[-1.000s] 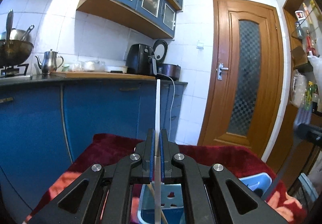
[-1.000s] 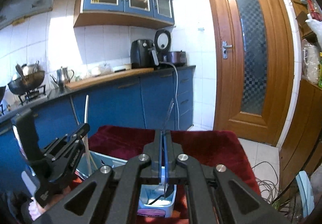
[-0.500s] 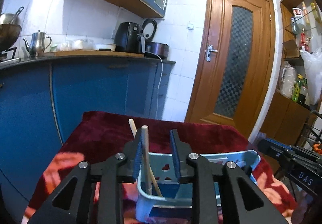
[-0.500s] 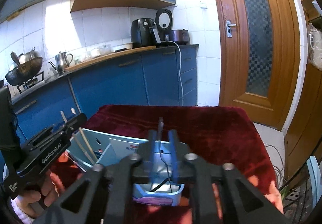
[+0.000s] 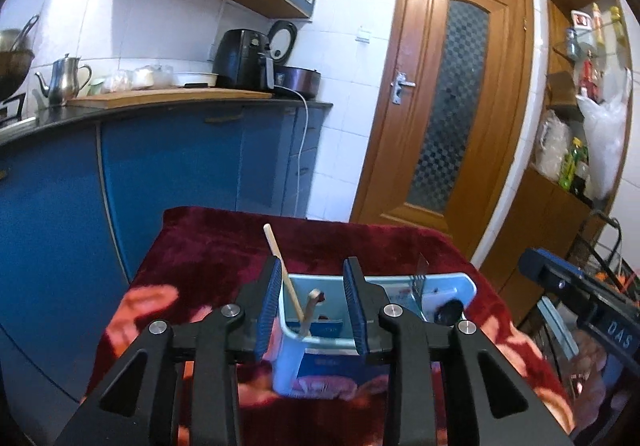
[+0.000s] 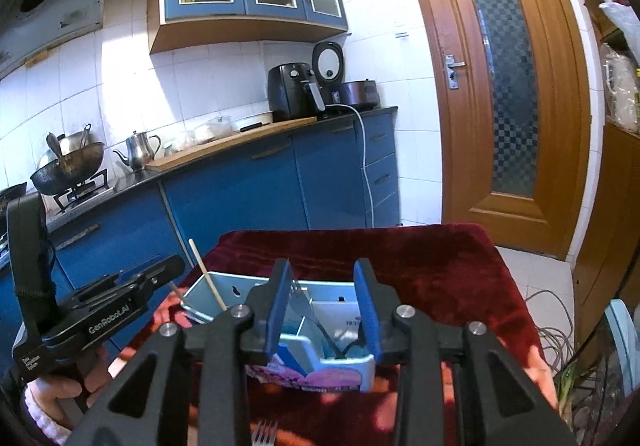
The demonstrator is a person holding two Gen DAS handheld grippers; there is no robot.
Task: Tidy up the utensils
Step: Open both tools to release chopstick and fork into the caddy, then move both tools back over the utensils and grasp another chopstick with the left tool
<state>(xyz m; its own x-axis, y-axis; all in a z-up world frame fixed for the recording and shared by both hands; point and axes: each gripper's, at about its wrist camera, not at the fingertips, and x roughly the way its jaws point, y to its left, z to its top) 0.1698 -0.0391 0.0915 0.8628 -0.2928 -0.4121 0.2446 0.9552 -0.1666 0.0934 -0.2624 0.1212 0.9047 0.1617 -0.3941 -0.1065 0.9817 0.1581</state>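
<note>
The left gripper (image 5: pixel 312 306), jaws just opening, is hovering low in the frame over chopsticks (image 5: pixel 286 282) leaning in a blue caddy (image 5: pixel 448 280).

The scene is viewed from two fisheye cameras, each mounted close behind its gripper's black fingers and tilted slightly downward. Both are aimed over the pale blue plastic utensil caddy (image 5: pixel 448 282) (image 6: pixel 248 282) on the dark red velvet cloth (image 5: pixel 224 246) (image 6: pixel 440 258) towards the blue kitchen cabinets (image 5: pixel 172 165) (image 6: pixel 256 193) and brown wooden door (image 5: pixel 452 101) (image 6: pixel 512 85), which are shared by both views.
</note>
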